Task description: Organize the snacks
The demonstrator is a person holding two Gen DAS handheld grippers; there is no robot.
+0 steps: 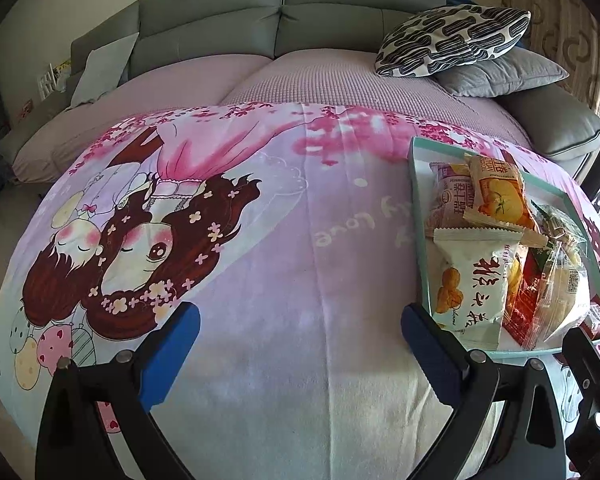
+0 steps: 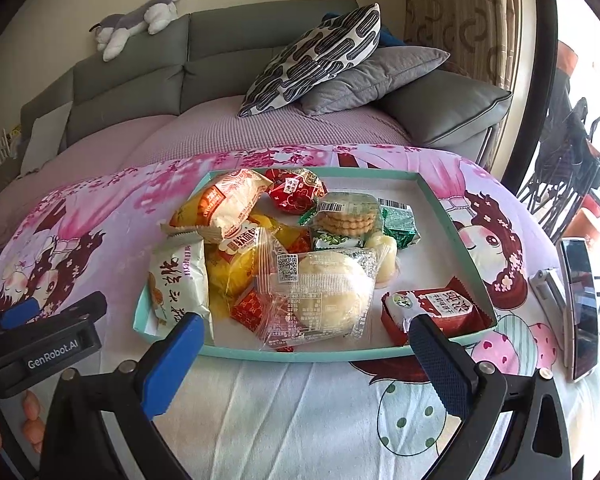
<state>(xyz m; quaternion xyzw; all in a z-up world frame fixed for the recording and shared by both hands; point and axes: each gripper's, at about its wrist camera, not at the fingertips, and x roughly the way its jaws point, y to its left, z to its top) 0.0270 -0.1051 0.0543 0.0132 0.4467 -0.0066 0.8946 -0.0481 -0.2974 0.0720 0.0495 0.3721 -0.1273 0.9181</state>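
- My left gripper (image 1: 300,332) hovers wide open and empty over the bare cartoon-print surface (image 1: 284,208), left of the tray.
- The snacks (image 2: 276,248) sit heaped in the teal tray (image 2: 452,216), mostly on its left side; a white packet (image 2: 180,284) overhangs the near-left rim and could spill out if nudged.
- My right gripper (image 2: 306,340), jaws spread and holding nothing, hangs at the tray's near edge; crowded wrappers risk a double grab.
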